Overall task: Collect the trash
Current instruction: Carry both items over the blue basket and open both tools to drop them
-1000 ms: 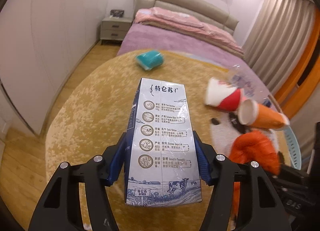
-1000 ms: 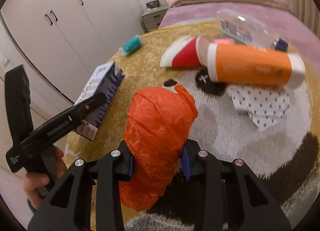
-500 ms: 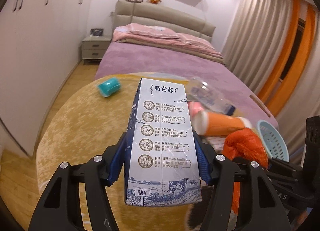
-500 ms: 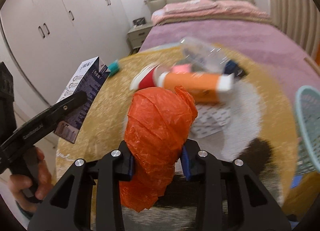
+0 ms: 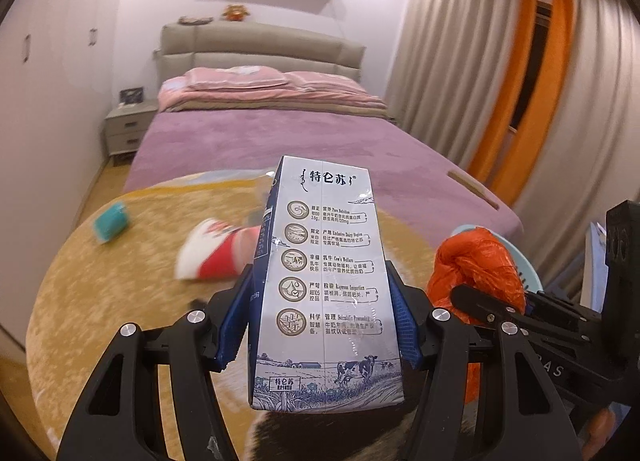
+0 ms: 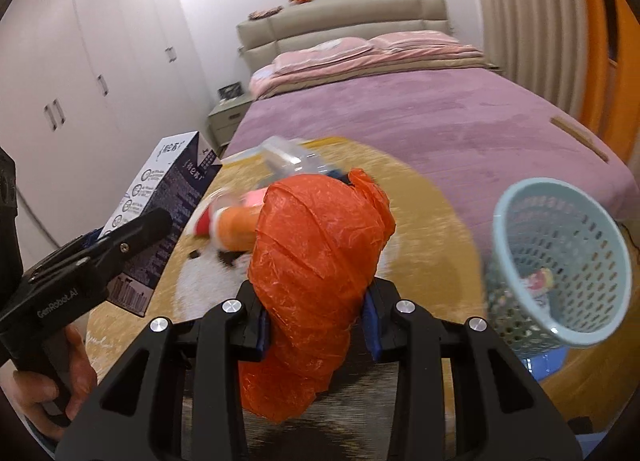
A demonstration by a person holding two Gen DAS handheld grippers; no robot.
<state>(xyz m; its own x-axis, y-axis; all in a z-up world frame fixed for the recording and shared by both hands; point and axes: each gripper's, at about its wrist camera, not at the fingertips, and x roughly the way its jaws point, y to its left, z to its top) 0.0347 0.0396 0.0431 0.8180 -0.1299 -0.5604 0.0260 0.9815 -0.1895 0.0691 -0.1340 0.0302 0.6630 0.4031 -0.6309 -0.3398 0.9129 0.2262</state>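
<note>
My left gripper point(image 5: 320, 325) is shut on a blue-and-white milk carton point(image 5: 324, 285), held up above the round yellow rug point(image 5: 100, 301). The carton also shows in the right wrist view point(image 6: 160, 213). My right gripper point(image 6: 318, 321) is shut on a crumpled orange plastic bag point(image 6: 316, 261), also seen at the right of the left wrist view point(image 5: 476, 269). A light blue mesh basket point(image 6: 560, 261) stands at the rug's right edge with some trash inside. A red-and-white paper cup point(image 5: 212, 253), an orange cup point(image 6: 236, 225), a clear plastic bottle point(image 6: 288, 161) and a teal wad point(image 5: 112, 221) lie on the rug.
A bed with a purple cover point(image 5: 280, 141) lies right behind the rug. A nightstand point(image 5: 128, 129) stands at its left. White wardrobes point(image 6: 80, 81) line the left wall. Curtains point(image 5: 500, 81) hang at the right.
Both grippers have lifted higher and tilted up with their loads. The views swing right, and the blue basket has come into the right wrist view.
</note>
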